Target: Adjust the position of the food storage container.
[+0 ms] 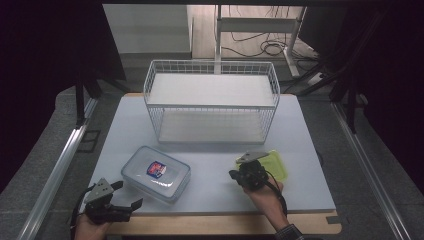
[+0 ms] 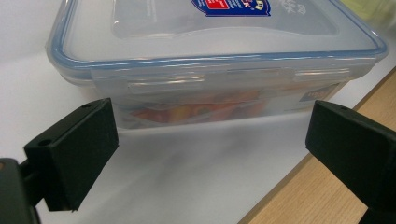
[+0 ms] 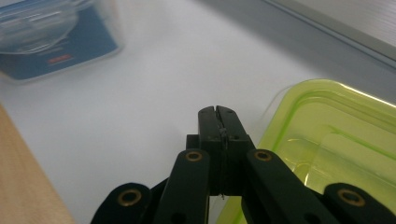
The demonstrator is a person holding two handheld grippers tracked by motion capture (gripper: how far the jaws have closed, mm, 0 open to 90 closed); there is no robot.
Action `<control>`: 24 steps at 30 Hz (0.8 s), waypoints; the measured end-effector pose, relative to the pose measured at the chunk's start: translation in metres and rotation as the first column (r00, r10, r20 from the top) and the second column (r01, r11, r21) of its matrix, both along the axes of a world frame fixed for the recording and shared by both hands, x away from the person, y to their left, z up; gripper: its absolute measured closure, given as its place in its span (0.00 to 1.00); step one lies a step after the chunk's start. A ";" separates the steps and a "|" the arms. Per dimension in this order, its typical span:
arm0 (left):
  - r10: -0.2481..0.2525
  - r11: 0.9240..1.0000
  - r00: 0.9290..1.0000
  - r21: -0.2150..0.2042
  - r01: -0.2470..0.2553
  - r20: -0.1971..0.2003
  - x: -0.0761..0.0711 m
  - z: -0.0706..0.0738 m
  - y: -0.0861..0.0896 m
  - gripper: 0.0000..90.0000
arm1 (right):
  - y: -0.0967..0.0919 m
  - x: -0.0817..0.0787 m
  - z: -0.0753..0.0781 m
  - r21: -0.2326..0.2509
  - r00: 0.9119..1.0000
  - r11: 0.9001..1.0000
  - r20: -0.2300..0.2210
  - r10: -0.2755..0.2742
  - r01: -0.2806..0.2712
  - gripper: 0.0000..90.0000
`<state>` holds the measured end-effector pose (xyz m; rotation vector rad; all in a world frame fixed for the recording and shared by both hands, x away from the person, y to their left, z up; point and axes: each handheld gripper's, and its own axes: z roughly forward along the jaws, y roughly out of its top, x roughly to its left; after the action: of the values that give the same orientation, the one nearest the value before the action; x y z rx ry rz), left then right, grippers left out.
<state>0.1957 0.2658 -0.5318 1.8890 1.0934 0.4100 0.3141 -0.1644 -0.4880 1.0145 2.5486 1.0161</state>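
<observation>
A white table [image 1: 300,130] holds a wire rack [image 1: 212,100] at its back edge. The left gripper [image 2: 210,140], jaws wide apart, faces the clear box [image 1: 156,173] near the front edge. The right gripper [image 3: 217,116], jaws pressed together, sits beside the green box [image 3: 336,140].

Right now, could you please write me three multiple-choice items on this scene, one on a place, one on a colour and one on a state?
1. Where does the wire rack stand?
A. at the table's far side
B. at the near edge
C. on the floor

2. What colour is the box by the right tongs?
A. red
B. yellow-green
C. black

3. How do the left tongs stand?
A. shut on the clear box
B. shut on nothing
C. open

Key:
1 A, the rack sits beyond both boxes on the table.
2 B, its lid shows yellow-green.
3 C, their jaws stand wide apart before the clear box.
</observation>
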 end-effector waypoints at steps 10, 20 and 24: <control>-0.005 0.999 1.000 -0.052 0.005 -0.011 0.000 0.001 0.002 0.03 | -0.037 0.014 0.004 0.020 0.994 0.994 0.015 -0.110 0.109 1.00; -0.024 0.997 0.999 -0.069 0.021 -0.036 0.001 0.001 0.000 0.05 | -0.077 0.028 0.008 0.059 0.976 0.975 0.017 -0.217 0.216 1.00; -0.033 0.996 0.999 -0.081 0.030 -0.034 0.000 0.002 -0.001 0.05 | -0.088 0.031 0.013 0.060 0.965 0.965 0.045 -0.260 0.257 1.00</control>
<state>0.1957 0.2653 -0.5301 1.8464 1.0863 0.3116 0.3449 -0.2528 -0.4754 1.2773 2.2822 1.0263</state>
